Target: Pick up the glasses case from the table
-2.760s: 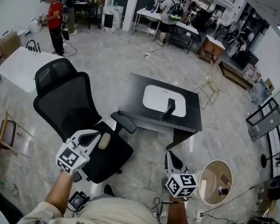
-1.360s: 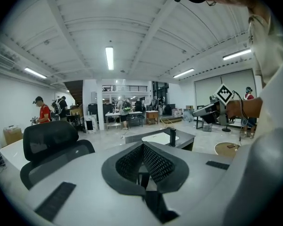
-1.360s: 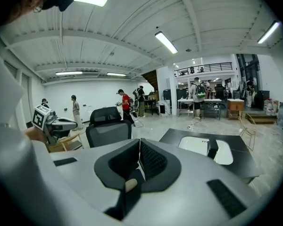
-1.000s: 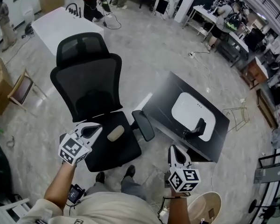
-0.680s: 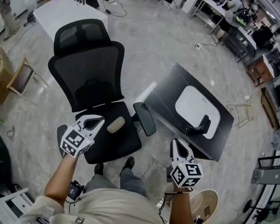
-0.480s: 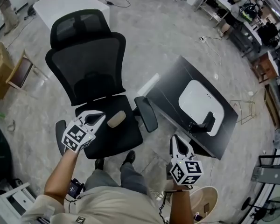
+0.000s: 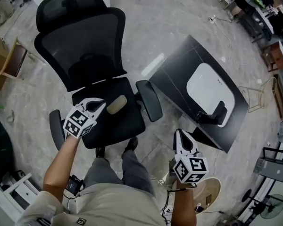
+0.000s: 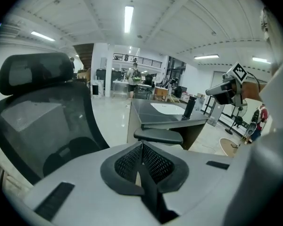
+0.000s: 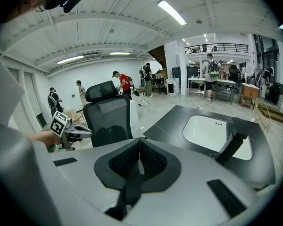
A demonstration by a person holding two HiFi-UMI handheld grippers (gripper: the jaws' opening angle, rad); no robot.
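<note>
A beige oval thing like a small case (image 7: 117, 104) shows over the black chair seat (image 7: 125, 126); I cannot tell whether it rests there. My left gripper (image 7: 100, 104) is just left of it, jaws shut with nothing between them; it is hidden in the left gripper view, where the left gripper (image 8: 141, 147) faces an armrest (image 8: 158, 135). The right gripper (image 7: 179, 133) is shut and empty near the black table (image 7: 179, 74). That table carries a white inset (image 7: 208, 86) and a black post (image 7: 212, 117). In the right gripper view the right gripper (image 9: 139, 142) faces the table (image 9: 170, 121).
The mesh office chair (image 7: 89, 46) fills the left, with armrests (image 7: 148, 100) on both sides. The person's legs and shoes (image 7: 130, 145) are under the seat. A round wooden stand (image 7: 210, 194) is at the lower right. People stand far off across the room (image 9: 125, 86).
Both grippers have come down, the left one more, and it now hangs over the chair seat. The head view has tipped further down, so the chair and table fill more of it.
</note>
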